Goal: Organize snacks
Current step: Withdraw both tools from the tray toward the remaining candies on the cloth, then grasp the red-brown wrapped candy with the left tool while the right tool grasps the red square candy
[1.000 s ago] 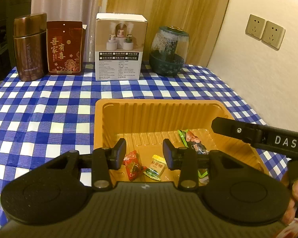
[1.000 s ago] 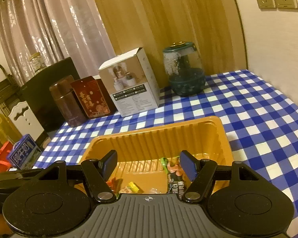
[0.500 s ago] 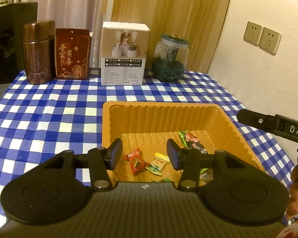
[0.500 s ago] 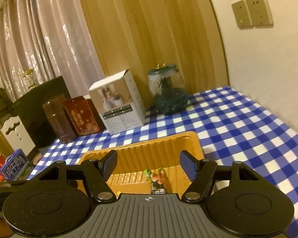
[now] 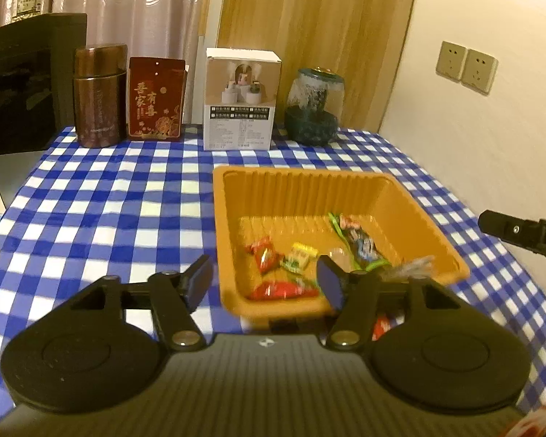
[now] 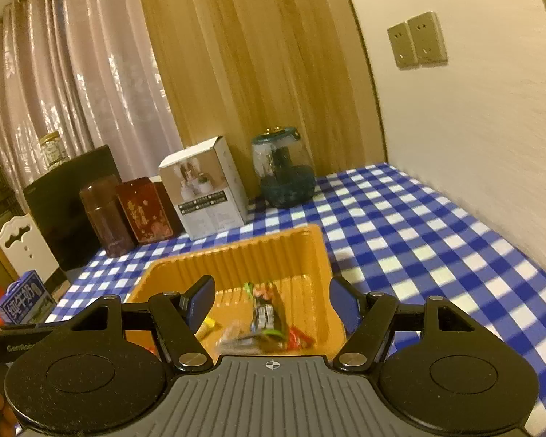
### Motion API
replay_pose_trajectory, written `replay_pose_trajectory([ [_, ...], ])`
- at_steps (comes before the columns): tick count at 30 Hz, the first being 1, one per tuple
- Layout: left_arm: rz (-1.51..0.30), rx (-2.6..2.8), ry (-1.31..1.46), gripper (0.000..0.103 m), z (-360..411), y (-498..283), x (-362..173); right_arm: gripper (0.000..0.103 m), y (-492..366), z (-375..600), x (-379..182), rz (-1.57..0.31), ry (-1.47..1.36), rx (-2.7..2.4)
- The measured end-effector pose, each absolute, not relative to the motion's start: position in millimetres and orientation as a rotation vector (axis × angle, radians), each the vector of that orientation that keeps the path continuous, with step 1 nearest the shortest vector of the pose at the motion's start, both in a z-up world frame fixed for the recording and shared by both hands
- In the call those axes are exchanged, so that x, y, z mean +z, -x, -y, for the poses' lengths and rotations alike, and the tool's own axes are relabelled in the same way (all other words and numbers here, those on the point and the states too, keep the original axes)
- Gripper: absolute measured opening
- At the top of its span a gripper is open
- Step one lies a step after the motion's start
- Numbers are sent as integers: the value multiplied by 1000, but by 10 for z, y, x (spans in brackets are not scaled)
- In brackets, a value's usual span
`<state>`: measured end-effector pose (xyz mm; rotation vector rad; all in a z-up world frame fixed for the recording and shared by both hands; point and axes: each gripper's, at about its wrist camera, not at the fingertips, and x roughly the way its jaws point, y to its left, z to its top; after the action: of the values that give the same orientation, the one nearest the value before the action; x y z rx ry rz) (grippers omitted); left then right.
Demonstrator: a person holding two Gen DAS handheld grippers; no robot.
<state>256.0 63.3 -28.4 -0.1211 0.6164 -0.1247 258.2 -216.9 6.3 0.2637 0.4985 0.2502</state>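
An orange ribbed tray sits upright on the checked cloth. Wrapped snacks lie loose on its floor: red packets, a yellow-green candy, a dark green-edged packet toward its right side.

My left gripper is pulling back from the orange tray, and its jaws are opening, nothing between the pads now. A second ago they stood close together over the red candy and the yellow candy; now both lie well ahead of the fingertips. More candies show at the tray's near wall, among them a long red wrapper. My right gripper backs away too: in the left view its tip slides off towards the right edge, and its own camera sees more wall and checked tablecloth.
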Motion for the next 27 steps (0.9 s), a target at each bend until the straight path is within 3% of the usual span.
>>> replay_pose_trajectory([
  [5,-627,-151,94,71,-660,-2297,-318,70,-2366,2152,3,-533,-264,253],
  [7,-636,-174,77,84,-654,-2203,-340,70,-2301,2148,-30,-547,-261,258],
  [11,-686,-227,15,91,-601,-2120,-446,70,-2224,2120,-127,-593,-256,267],
  [27,-768,-463,-394,94,-263,-2289,-916,70,-2383,2032,-466,-751,-284,280],
])
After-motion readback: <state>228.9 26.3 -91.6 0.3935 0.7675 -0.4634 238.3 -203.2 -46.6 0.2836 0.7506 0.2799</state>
